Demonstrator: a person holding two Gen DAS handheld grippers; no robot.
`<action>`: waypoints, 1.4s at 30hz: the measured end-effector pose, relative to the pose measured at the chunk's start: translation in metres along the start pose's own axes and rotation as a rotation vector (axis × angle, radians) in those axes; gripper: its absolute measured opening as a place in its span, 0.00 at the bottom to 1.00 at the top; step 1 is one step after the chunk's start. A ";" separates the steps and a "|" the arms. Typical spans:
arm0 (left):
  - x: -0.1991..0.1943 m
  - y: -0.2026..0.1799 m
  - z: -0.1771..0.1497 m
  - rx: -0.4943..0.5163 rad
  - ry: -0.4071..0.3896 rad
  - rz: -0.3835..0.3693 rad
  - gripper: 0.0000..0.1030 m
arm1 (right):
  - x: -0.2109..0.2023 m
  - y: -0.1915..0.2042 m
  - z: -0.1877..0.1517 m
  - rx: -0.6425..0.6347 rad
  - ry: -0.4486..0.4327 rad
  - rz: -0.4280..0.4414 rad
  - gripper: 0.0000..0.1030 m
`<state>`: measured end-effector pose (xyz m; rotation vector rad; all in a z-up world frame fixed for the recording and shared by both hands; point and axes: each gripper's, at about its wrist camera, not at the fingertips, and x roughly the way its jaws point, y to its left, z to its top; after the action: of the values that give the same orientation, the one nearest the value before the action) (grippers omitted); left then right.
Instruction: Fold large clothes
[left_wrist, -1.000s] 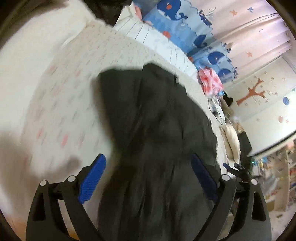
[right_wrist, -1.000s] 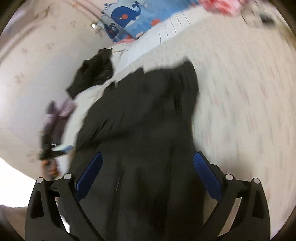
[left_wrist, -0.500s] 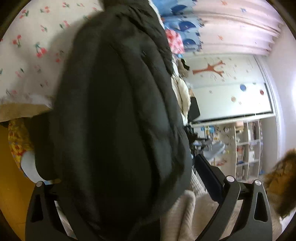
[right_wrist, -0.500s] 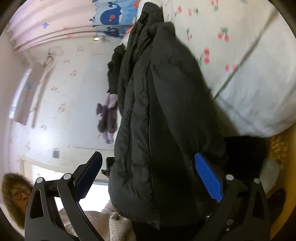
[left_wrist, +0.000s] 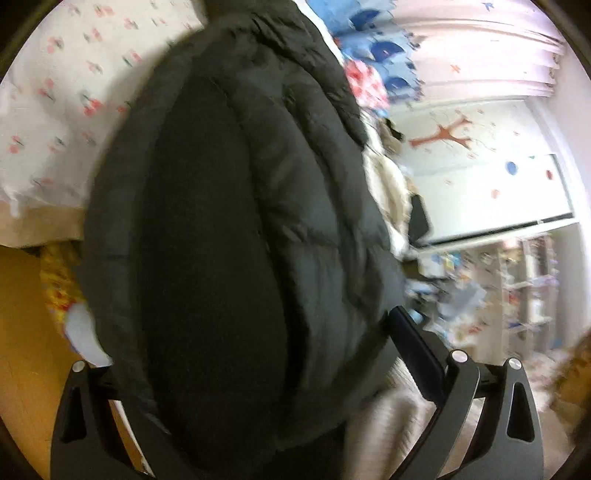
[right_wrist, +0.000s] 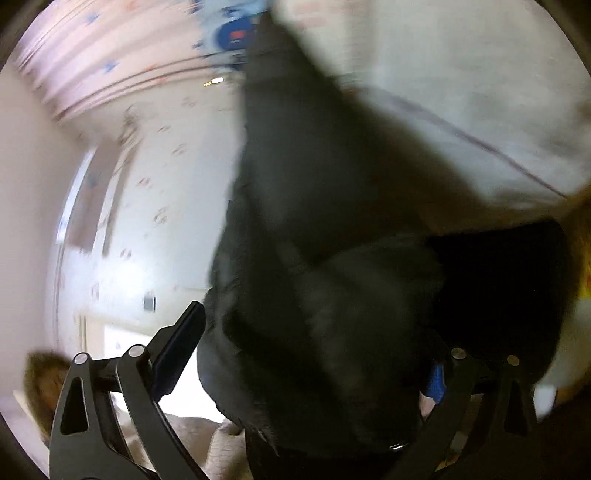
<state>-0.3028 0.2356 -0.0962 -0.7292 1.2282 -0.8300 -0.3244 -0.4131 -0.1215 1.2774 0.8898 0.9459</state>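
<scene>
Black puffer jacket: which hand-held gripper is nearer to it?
Neither clearly. The left hand-held gripper has the black puffer jacket bulging between its closing jaws. The right hand-held gripper likewise straddles the jacket's hem, jaws closing. Whether either's pads press it is unclear.

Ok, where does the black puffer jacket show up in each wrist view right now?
Left wrist: the black quilted puffer jacket fills the centre, running from the top edge down between the fingers.
Right wrist: the same jacket hangs centre to lower right.
Shared landmark: the blue whale-print fabric, at the top of both views.
</scene>
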 end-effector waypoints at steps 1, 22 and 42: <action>0.000 -0.001 0.001 0.003 -0.011 0.019 0.68 | 0.001 0.008 -0.001 -0.023 -0.013 -0.009 0.57; -0.022 0.002 -0.011 0.012 -0.005 0.018 0.55 | -0.021 0.044 -0.012 -0.020 0.074 -0.112 0.91; -0.050 -0.054 -0.029 0.179 -0.053 -0.048 0.13 | -0.002 0.119 -0.032 -0.272 0.100 -0.052 0.18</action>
<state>-0.3453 0.2495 -0.0308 -0.6338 1.0771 -0.9415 -0.3636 -0.3979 -0.0055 0.9781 0.8350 1.0571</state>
